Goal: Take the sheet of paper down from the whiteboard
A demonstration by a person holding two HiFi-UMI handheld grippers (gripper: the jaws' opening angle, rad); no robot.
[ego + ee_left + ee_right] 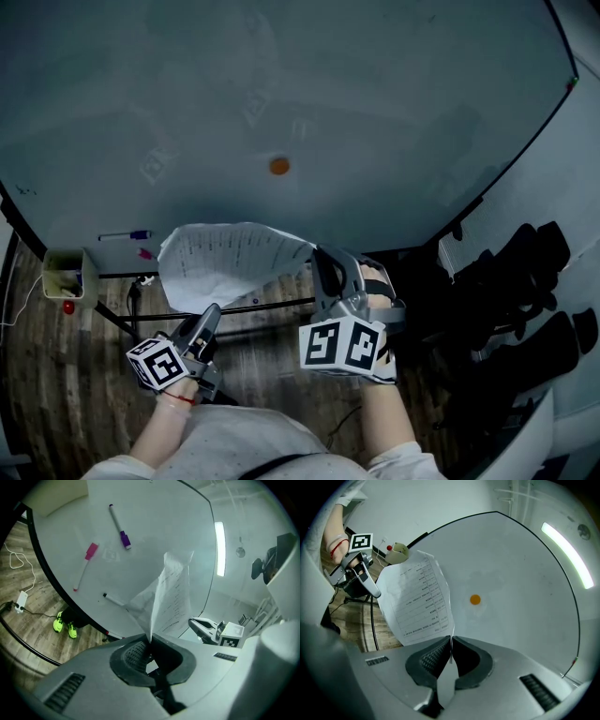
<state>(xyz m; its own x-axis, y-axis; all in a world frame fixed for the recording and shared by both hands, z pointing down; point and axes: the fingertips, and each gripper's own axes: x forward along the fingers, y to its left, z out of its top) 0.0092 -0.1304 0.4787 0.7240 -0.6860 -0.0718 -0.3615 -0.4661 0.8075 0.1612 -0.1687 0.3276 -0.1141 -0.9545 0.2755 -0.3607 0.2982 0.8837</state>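
Your sheet of paper (234,258) is already off the whiteboard (356,84). It hangs curled in the air between your two tools, low in front of the board's bottom edge, and it looks clear of the board's face. Your left tool (151,645) is clamped fully shut on one edge, with the paper rising edge-on straight out of the closed pads. Your right tool (451,641) is pinched on the opposite edge, its jaws almost together with only the thin sheet running down between them.

The round orange magnet (279,166) sits alone on the board above the sheet, with nothing under it, so I judge that it no longer pins the paper. A purple marker (127,235) and a pink marker (145,253) rest near the board's lower left corner, beside the sheet but not touching it.

By my reading the main step is done. What is left is small: draw the sheet well away from the board and put it down somewhere. No surface to lay it on shows in any view, so I cannot tell where it should go.
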